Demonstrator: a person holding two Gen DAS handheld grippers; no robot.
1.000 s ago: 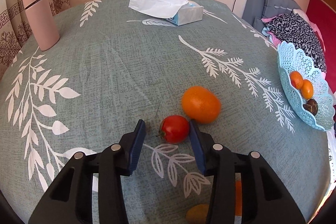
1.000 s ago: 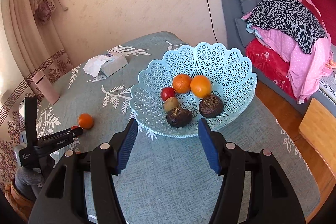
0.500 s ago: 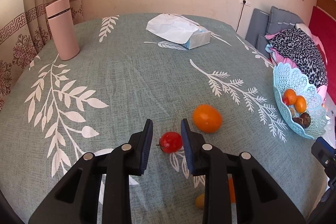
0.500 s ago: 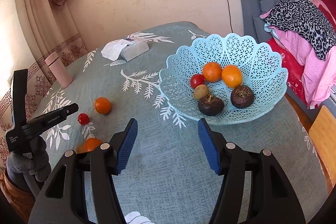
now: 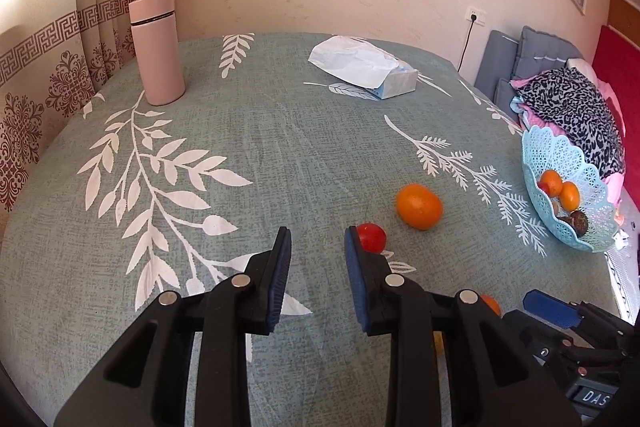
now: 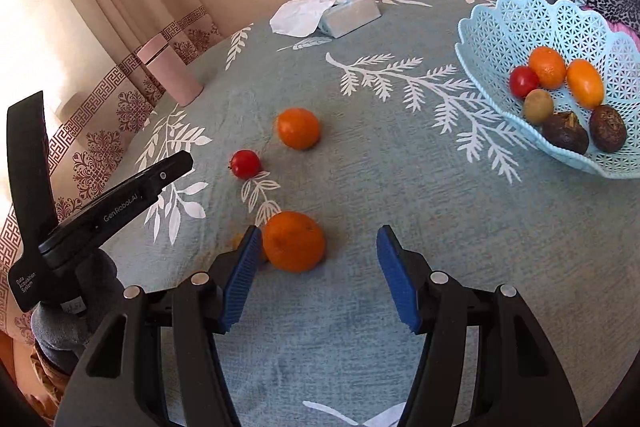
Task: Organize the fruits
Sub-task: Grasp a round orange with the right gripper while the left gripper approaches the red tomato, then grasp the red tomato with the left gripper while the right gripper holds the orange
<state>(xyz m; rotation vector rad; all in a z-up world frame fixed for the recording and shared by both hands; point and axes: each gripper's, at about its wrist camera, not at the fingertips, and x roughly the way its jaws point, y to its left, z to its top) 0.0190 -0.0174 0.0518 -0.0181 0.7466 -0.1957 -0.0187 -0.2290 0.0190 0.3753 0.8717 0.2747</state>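
A small red tomato (image 5: 372,237) lies on the green tablecloth just right of my left gripper (image 5: 317,247), which is open and empty. An orange (image 5: 419,206) lies beyond it. In the right wrist view my right gripper (image 6: 318,255) is open, with another orange (image 6: 294,241) on the cloth just ahead of its left finger. The tomato (image 6: 245,163) and far orange (image 6: 298,128) lie further off. A light blue lattice basket (image 6: 500,39) at the right holds several fruits. The left gripper's body (image 6: 120,199) shows at the left.
A pink flask (image 5: 157,49) stands at the back left. A tissue box (image 5: 366,67) lies at the back centre. The basket (image 5: 540,155) sits at the table's right edge, with a sofa and clothes beyond it.
My left gripper has backed away and shifted left, leaving the tomato on the cloth. My right gripper has swung left from the basket to the near orange.
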